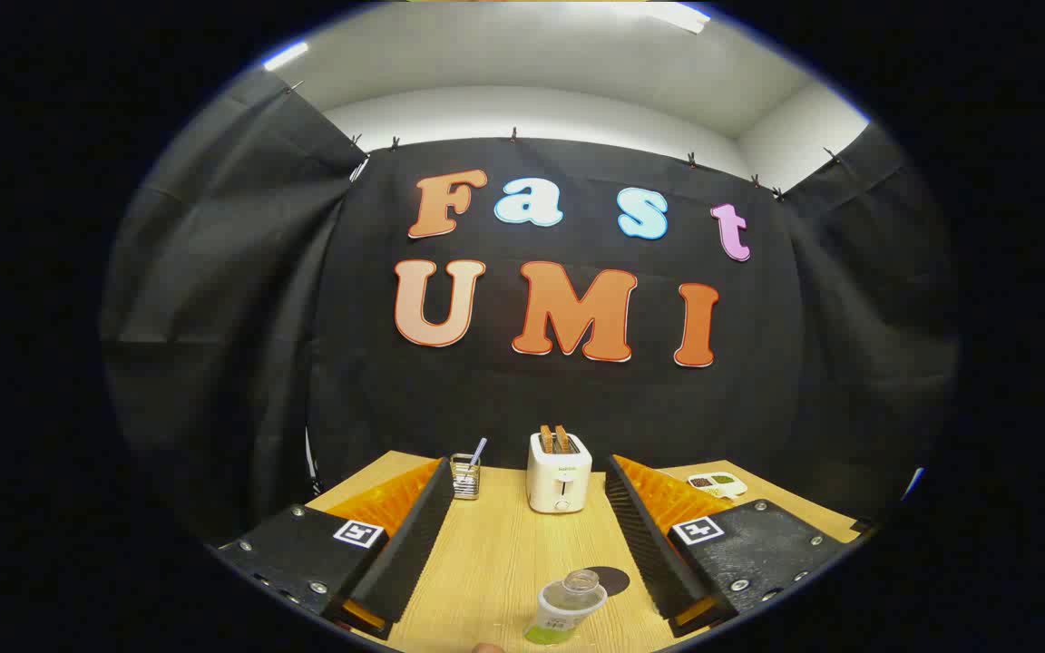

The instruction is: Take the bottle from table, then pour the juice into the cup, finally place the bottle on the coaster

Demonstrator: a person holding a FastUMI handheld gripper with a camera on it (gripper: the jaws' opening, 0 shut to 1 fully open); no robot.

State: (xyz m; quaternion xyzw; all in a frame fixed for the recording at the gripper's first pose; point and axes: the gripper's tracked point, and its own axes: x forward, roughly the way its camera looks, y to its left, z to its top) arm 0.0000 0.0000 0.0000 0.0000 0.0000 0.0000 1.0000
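Note:
A small clear bottle (566, 606) with an open neck and a green label stands on the wooden table (504, 553), between my two fingers and near the lower end of the gap. A dark round coaster (611, 579) lies flat just behind the bottle, slightly to its right. My gripper (524, 503) is open, its fingers spread wide on either side and touching nothing. A glass cup (465, 476) holding a straw-like stick stands farther back, close to the left fingertip.
A white toaster (559, 472) with two slices of toast sits at the back of the table, ahead of the fingers. A small white tray (717, 483) with dark items lies beyond the right finger. Black cloth walls close the booth behind and at both sides.

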